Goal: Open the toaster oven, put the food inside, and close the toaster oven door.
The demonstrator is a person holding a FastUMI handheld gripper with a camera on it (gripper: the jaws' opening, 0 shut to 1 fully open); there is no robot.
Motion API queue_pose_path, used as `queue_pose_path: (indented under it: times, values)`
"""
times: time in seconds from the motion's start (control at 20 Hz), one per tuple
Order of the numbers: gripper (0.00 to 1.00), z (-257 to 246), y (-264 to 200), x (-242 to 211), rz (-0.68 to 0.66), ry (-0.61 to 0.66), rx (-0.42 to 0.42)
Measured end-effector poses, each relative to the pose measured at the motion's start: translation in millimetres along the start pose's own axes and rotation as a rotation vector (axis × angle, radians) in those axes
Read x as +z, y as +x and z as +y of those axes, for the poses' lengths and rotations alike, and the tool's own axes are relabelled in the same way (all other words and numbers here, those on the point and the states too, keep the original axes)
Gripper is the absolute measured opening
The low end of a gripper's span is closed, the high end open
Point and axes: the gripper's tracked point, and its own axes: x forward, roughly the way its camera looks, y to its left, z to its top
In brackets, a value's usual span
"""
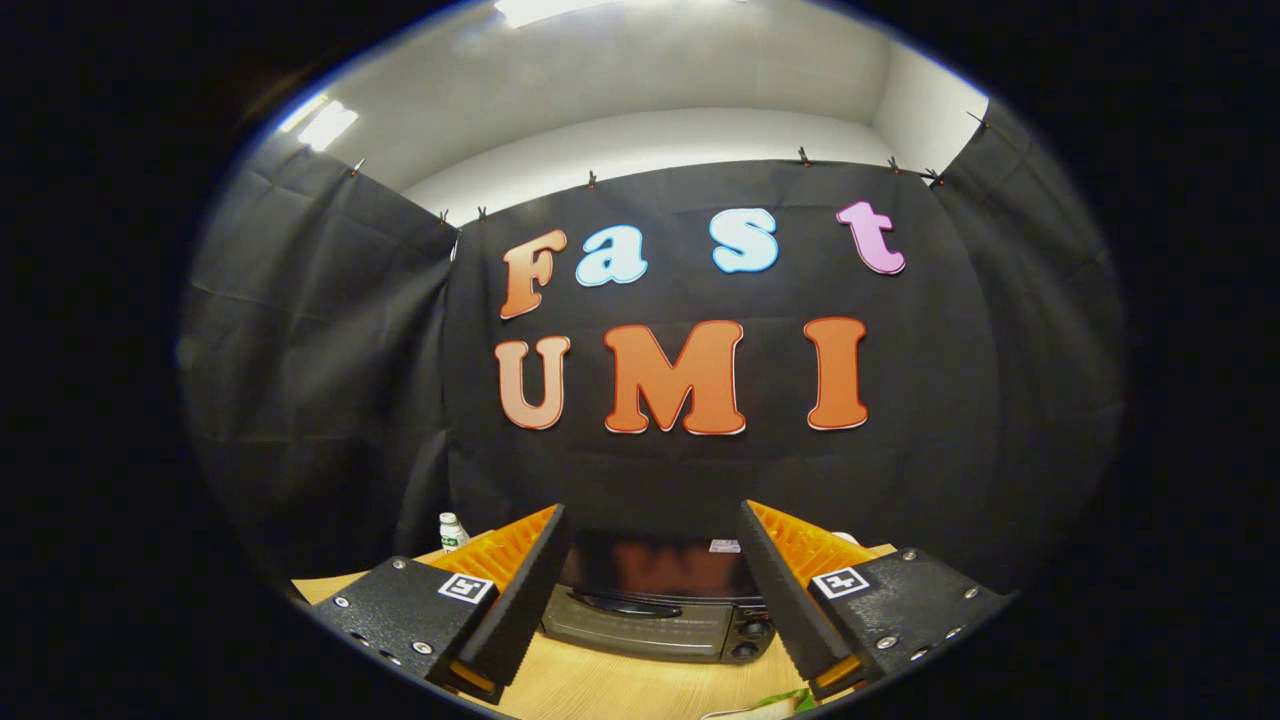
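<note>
A dark toaster oven stands on the wooden table, just beyond my fingers and framed between them. Its door is shut, with a curved handle along the top of the door and two knobs at its right. My gripper is open, held above the table with nothing between its fingers. A bit of food with green and white lies on the table near my right finger, mostly hidden.
A small white bottle with a green label stands on the table behind my left finger. Black cloth walls close the booth behind the oven and on both sides.
</note>
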Motion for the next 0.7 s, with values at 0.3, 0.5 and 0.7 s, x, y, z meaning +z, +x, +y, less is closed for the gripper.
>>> queue_pose_path:
  times: [0.3, 0.5, 0.7]
  values:
    - [1.0, 25, 49, -77, 0.154, 0.067, 0.038]
    - [1.0, 33, 76, -113, 0.208, 0.061, 0.009]
    - [1.0, 39, 95, -124, 0.2, 0.055, -0.018]
